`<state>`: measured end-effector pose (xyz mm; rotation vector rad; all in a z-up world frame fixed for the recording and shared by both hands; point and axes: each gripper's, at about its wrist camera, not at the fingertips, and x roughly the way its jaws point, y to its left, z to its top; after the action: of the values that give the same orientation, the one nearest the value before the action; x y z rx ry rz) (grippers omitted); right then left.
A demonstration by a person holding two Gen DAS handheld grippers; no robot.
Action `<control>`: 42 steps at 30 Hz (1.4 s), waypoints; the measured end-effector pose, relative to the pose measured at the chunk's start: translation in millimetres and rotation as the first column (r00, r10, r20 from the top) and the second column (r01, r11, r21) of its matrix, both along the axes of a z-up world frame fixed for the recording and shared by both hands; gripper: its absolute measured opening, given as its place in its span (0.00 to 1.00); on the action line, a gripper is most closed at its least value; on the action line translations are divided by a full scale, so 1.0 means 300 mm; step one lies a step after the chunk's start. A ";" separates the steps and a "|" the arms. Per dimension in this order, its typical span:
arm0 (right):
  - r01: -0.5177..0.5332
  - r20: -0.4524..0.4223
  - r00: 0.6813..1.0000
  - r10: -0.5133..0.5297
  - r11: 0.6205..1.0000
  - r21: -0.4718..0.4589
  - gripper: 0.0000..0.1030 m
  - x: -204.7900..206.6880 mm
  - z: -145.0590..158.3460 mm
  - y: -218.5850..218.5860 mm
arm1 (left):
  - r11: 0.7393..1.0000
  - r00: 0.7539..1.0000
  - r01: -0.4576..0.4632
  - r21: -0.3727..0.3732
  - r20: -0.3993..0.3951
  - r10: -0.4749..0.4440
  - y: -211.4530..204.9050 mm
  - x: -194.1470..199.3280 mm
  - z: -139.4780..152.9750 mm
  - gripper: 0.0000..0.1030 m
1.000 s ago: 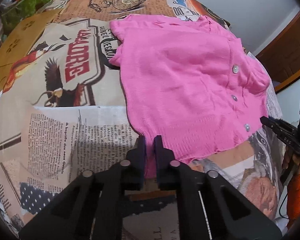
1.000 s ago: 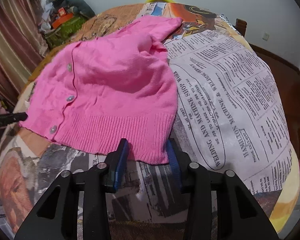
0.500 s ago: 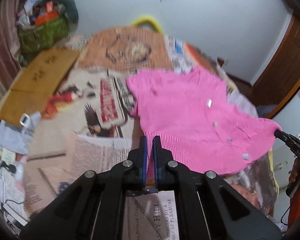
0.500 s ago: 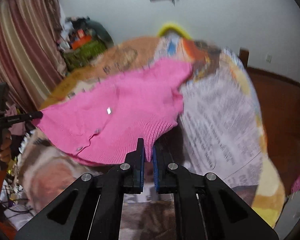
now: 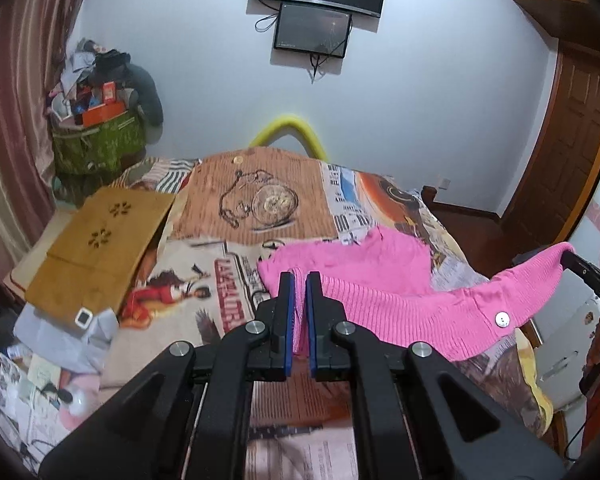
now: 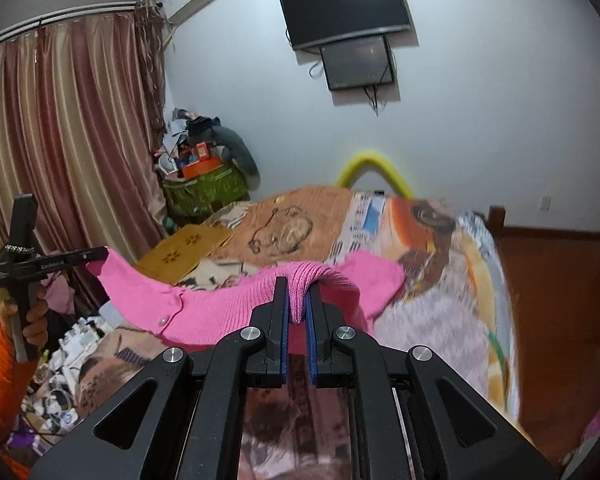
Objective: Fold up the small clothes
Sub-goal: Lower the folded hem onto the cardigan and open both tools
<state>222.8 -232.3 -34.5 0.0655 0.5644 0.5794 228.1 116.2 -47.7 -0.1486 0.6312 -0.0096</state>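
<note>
Above the printed bedspread [image 5: 260,216], both hand-held grippers pinch the pink cardigan [image 5: 412,312]

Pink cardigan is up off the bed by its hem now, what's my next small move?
Probably carry both grippers forward together, laying the hem over the top half. The left gripper and right gripper each pinch a ribbed corner of the pink cardigan, whose far end rests on the bed.

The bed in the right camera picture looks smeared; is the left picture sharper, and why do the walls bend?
Right wrist view: the newspaper-print bedspread is motion-blurred. Left wrist view: print and pink knitted cardigan look fairly crisp. Both views: the fisheye lens bows the room and darkens the corners.
</note>
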 end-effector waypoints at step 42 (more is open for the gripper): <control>0.150 -0.274 0.940 -0.204 0.967 -0.205 0.39 0.864 -0.463 0.090 | 0.974 0.916 -0.111 0.195 -0.359 0.176 0.109 1.046 -0.628 0.24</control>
<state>482.2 -205.3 -173.6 0.0297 0.8892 0.3407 541.8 149.0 -236.2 -0.0286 0.9993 0.2207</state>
